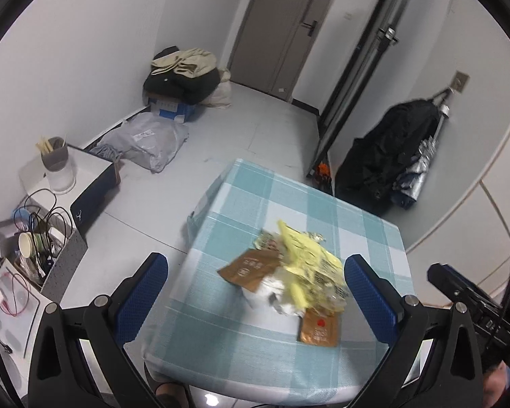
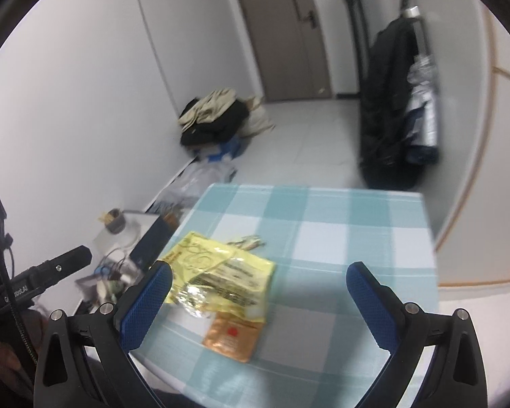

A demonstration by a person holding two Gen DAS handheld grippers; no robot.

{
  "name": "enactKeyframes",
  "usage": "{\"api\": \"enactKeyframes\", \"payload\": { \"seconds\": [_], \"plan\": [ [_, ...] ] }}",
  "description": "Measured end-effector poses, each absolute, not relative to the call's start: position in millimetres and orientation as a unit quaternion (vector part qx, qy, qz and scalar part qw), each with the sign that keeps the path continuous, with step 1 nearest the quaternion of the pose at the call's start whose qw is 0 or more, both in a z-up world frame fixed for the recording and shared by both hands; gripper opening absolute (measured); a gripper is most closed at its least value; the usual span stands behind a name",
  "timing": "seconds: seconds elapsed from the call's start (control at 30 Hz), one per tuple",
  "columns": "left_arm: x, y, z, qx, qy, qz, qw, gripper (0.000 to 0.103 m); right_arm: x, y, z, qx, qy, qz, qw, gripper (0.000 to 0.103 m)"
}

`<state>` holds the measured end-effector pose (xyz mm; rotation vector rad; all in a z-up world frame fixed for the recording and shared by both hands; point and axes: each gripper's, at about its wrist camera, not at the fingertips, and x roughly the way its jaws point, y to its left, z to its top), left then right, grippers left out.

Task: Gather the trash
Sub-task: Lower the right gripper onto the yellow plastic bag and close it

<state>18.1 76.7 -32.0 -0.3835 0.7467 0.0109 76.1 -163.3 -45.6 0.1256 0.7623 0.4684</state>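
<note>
The surface with the blue-and-white checked cloth (image 1: 241,340) lies below and ahead of both claws, and the trash is heaped near its middle. The largest piece is a crumpled yellow plastic bag with dark print (image 2: 221,272); it lies just ahead of the right claw (image 2: 260,292), nearer to that claw's left finger, and between the fingers of the left claw (image 1: 256,287). Under and beside it in the left view I see a white crumpled paper or tissue (image 1: 272,292), a brown flat paper packet (image 1: 250,268) on the far left side of the heap, and a smaller orange-brown sachet with a red mark (image 2: 231,336) closest to both claws. Both claws are wide apart and hold nothing. I judge that the collecting is only beginning: the next move calls for lowering one claw over the yellow bag and closing on a raised fold, because flat sachets are hard to pinch. No bin is visible. The pieces overlap, so one may drag another.
</note>
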Motion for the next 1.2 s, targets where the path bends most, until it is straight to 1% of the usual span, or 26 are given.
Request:
{"api": "enactKeyframes", "payload": {
  "seconds": [0.2, 0.47, 0.53, 0.6, 0.63, 0.7, 0.73, 0.8, 0.87, 0.9, 0.97, 1.2],
  "plan": [
    [30, 105, -45, -0.230, 0.367, 0.012, 0.901, 0.102, 110, -110, -63, 0.049, 0.435, 0.279, 0.855, 0.103],
    [33, 138, -48, -0.288, 0.358, 0.027, 0.888, 0.102, 104, -41, -75, -0.032, 0.428, 0.292, 0.854, 0.101],
    [33, 145, -50, -0.299, 0.357, 0.033, 0.884, 0.102, 103, -33, -82, -0.052, 0.427, 0.291, 0.854, 0.095],
    [31, 151, -54, -0.317, 0.359, 0.033, 0.877, 0.102, 100, -25, -88, -0.081, 0.424, 0.286, 0.856, 0.083],
    [33, 152, -55, -0.323, 0.360, 0.034, 0.875, 0.102, 99, -23, -91, -0.093, 0.420, 0.282, 0.857, 0.080],
    [32, 154, -57, -0.331, 0.362, 0.036, 0.870, 0.102, 97, -20, -97, -0.118, 0.415, 0.271, 0.861, 0.067],
    [32, 154, -57, -0.334, 0.362, 0.036, 0.870, 0.102, 96, -20, -99, -0.124, 0.413, 0.270, 0.861, 0.063],
    [32, 156, -57, -0.332, 0.361, 0.034, 0.871, 0.102, 95, -20, -100, -0.132, 0.407, 0.270, 0.863, 0.045],
    [33, 154, -56, -0.326, 0.362, 0.033, 0.873, 0.102, 92, -24, -98, -0.140, 0.399, 0.264, 0.867, 0.037],
    [34, 154, -56, -0.325, 0.362, 0.032, 0.873, 0.102, 91, -24, -97, -0.141, 0.396, 0.261, 0.869, 0.030],
    [34, 153, -57, -0.321, 0.364, 0.031, 0.874, 0.102, 91, -29, -95, -0.140, 0.392, 0.260, 0.871, 0.019],
    [40, 141, -64, -0.300, 0.384, 0.021, 0.873, 0.102, 80, -61, -68, -0.129, 0.347, 0.247, 0.895, 0.015]
  ]
}}
